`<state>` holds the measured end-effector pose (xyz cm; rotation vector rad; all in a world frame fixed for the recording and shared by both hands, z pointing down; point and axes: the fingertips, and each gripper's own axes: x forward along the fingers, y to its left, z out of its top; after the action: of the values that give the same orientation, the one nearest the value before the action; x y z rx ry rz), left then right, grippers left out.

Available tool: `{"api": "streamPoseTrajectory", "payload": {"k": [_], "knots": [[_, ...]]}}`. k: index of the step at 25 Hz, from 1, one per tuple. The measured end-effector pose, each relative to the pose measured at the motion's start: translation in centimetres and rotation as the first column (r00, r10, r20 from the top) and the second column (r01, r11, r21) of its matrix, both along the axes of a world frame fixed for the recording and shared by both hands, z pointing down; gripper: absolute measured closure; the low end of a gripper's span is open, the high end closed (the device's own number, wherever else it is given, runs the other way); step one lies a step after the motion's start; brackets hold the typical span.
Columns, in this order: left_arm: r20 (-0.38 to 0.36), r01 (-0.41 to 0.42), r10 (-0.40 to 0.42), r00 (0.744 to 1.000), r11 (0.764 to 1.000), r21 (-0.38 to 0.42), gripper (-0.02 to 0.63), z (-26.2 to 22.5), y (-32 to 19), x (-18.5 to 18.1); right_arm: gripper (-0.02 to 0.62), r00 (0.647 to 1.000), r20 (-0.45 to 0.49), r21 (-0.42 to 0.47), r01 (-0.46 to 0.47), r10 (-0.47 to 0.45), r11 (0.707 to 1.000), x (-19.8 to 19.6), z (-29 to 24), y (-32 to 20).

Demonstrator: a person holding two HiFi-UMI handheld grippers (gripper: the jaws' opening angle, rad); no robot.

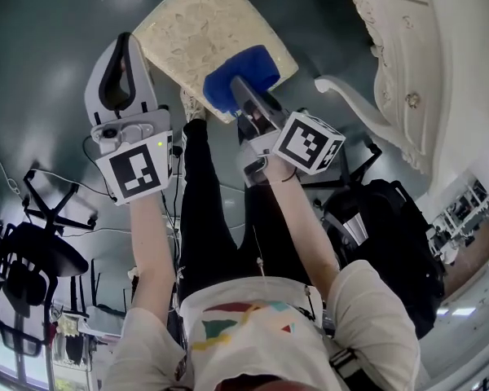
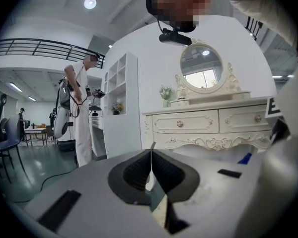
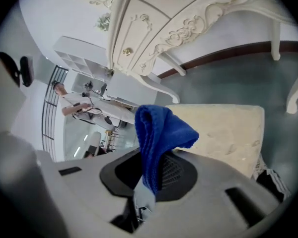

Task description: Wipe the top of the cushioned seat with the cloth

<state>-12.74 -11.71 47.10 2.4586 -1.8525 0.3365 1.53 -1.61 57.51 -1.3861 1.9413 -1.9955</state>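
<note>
Holding the cloth point(image 1: 238, 73) pinched between its fingers, the right gripper point(image 1: 243, 96) hangs over the near edge of the cushioned seat point(image 1: 197, 23). The left gripper point(image 1: 127, 47) sits beside the seat, fingers closed on nothing. Wiping looks hardly begun, and nearly the whole top remains.

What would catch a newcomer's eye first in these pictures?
The bright blue cloth, pinched in the right gripper, is over the near edge of the cream cushioned seat. The left gripper is shut and empty, to the seat's left. Beyond stands an ornate white dressing table with an oval mirror.
</note>
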Motion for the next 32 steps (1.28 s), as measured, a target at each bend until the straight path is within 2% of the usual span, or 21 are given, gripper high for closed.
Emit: {"api": "streamPoseTrajectory", "payload": {"k": [6,11,19,24,32], "knots": [[0.010,0.033,-0.033,0.999,0.999,-0.001,0.600,-1.2,0.4,-2.5,0.560,0.996,0.072,0.125,0.051,-0.061,0.991,-6.4,-3.4,-4.9],[0.011,0.072,-0.072,0.997,0.997,-0.009,0.599,-0.6,0.8,-4.7,0.560,0.995,0.050,0.135,0.075,-0.083,0.988,-10.1,-1.9,-7.2],[0.016,0.136,-0.135,0.991,0.990,-0.044,0.600,1.6,2.3,-8.4,0.560,0.991,0.066,0.100,0.106,-0.112,0.989,-16.0,2.9,-10.3],[0.024,0.165,-0.164,0.986,0.984,-0.062,0.600,2.7,3.2,-10.8,0.560,0.990,0.034,0.057,0.131,-0.133,0.990,-19.0,6.4,-10.7],[0.037,0.160,-0.158,0.987,0.985,-0.070,0.600,3.4,3.6,-12.0,0.560,0.989,-0.063,-0.020,0.135,-0.136,0.991,-18.8,11.0,-10.6]]}}
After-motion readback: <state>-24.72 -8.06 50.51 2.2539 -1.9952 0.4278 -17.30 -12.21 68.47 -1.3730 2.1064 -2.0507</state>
